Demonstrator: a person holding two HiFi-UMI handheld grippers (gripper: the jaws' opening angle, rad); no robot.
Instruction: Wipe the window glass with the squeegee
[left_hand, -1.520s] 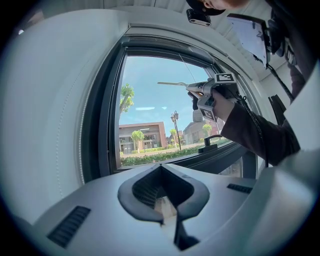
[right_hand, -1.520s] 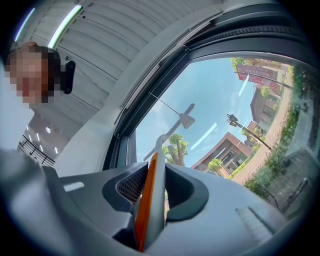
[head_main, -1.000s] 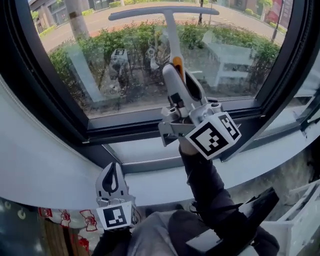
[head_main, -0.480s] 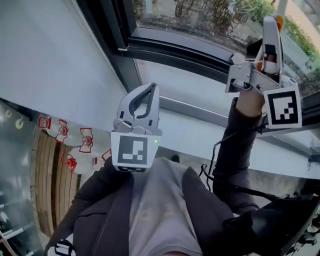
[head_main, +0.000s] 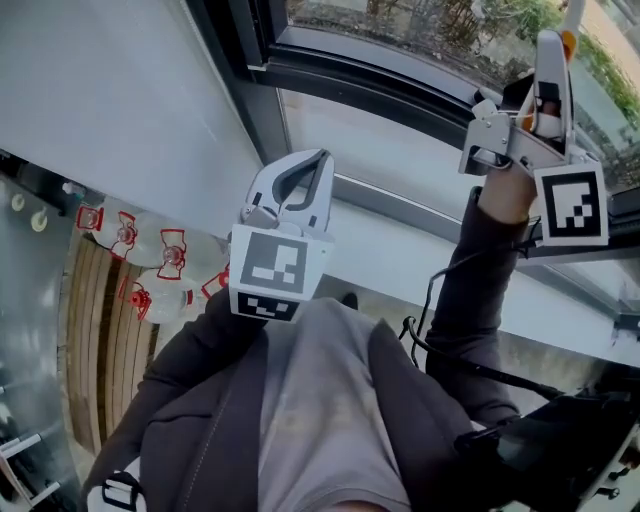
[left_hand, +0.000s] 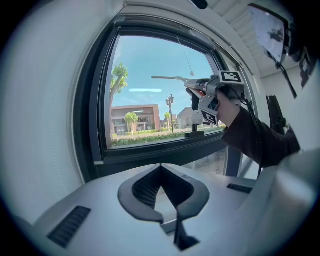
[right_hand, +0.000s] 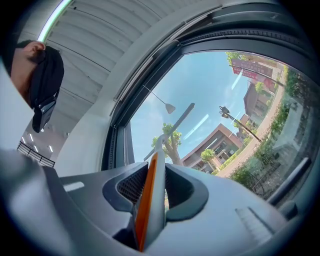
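Down low at nine o'clock in the head view sit some clear bottles (head_main: 165, 292) with red labels. They are well apart from the work.

Near the middle, the left gripper (head_main: 316, 160) is clenched with nothing in it. Its tips touch, and it hangs free in front of the person's chest.

At two o'clock, the right gripper (head_main: 548, 55) is grasping the squeegee (right_hand: 149, 210) by its grey and orange handle. That looks like the right place to hold it. I think the squeegee is light, with a hard, stiff handle. A long thin blade (left_hand: 172, 78) goes across its top, and it likely has a soft rubber edge.

The blade is up in front of the window glass (left_hand: 145, 100), at about one o'clock in the left gripper view. I cannot tell if it touches.

Glass is hard and smooth but can break, so a gentle, even push seems best. The dark window frame (left_hand: 97, 100) goes all round the glass. The blade ends could bump it near the sides.
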